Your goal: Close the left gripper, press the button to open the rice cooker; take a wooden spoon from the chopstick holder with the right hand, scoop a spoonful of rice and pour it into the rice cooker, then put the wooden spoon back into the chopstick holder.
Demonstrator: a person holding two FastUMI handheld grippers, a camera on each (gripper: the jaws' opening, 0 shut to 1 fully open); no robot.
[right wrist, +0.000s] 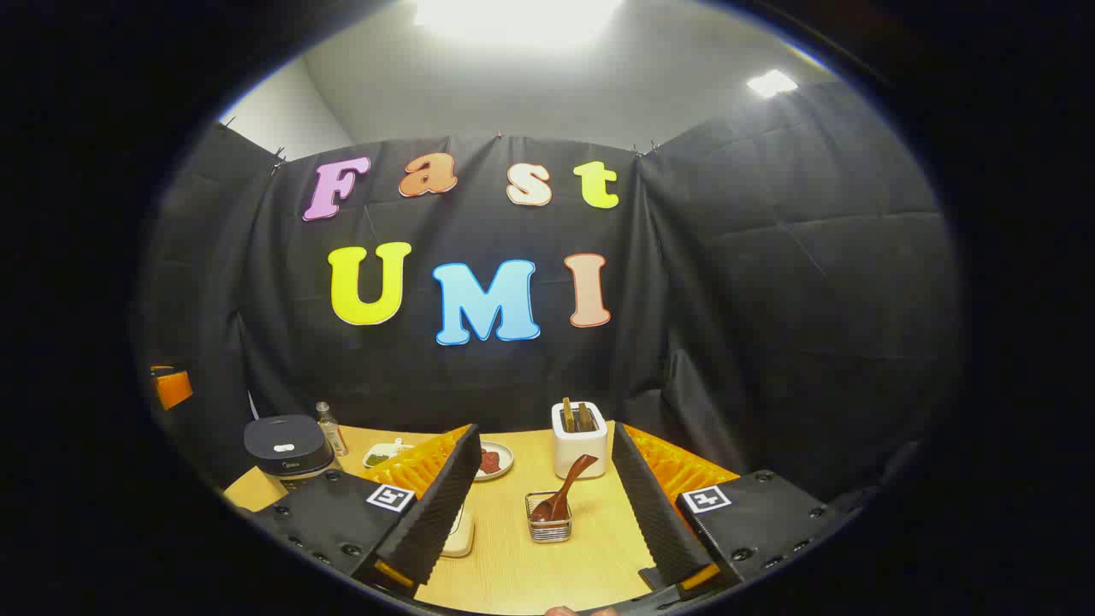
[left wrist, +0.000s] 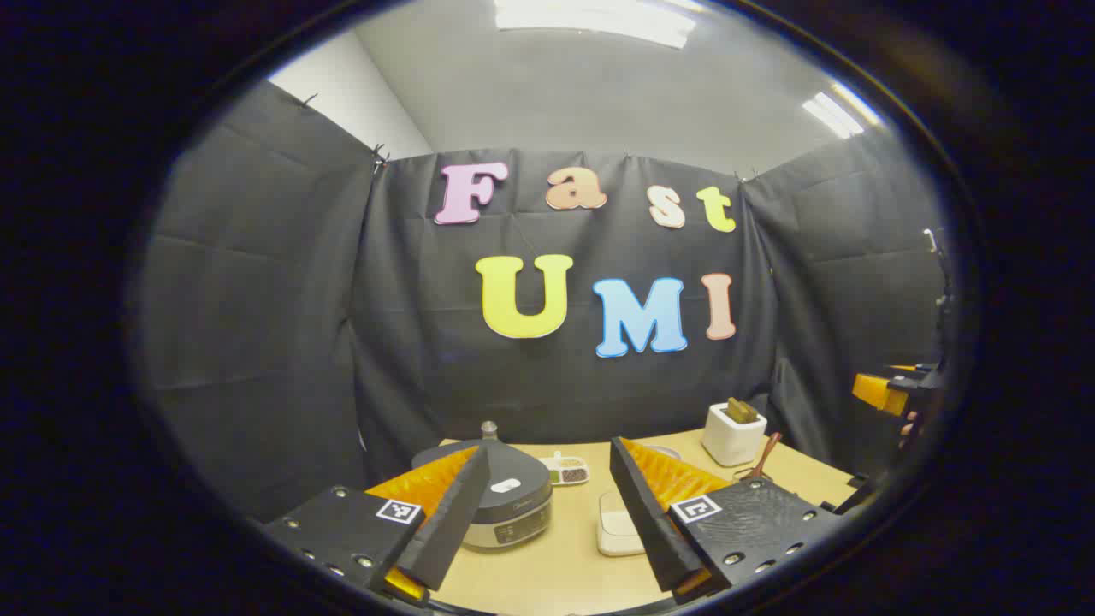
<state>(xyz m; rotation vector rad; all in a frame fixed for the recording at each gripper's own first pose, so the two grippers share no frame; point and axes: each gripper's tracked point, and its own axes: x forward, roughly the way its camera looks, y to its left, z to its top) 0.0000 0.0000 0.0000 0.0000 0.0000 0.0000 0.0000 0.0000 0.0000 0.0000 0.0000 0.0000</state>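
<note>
Both grippers were held spread above the tabletop (right wrist: 513, 547).
The rice cooker (left wrist: 505, 500) was seen lidded; the wooden spoon (right wrist: 560, 496) was left in the chopstick holder (right wrist: 548, 519), between the right gripper (right wrist: 547, 505) fingers; the left gripper (left wrist: 547, 513) gripped nothing.

The left gripper (left wrist: 547, 513) is built from two black plates studded with round screws, each marked with a small square black-and-white tag. The same plates, screws and tags are seen on the right gripper (right wrist: 546, 500). Ribbed wedge-shaped fingers are mounted on the inner edges of the plates.
</note>
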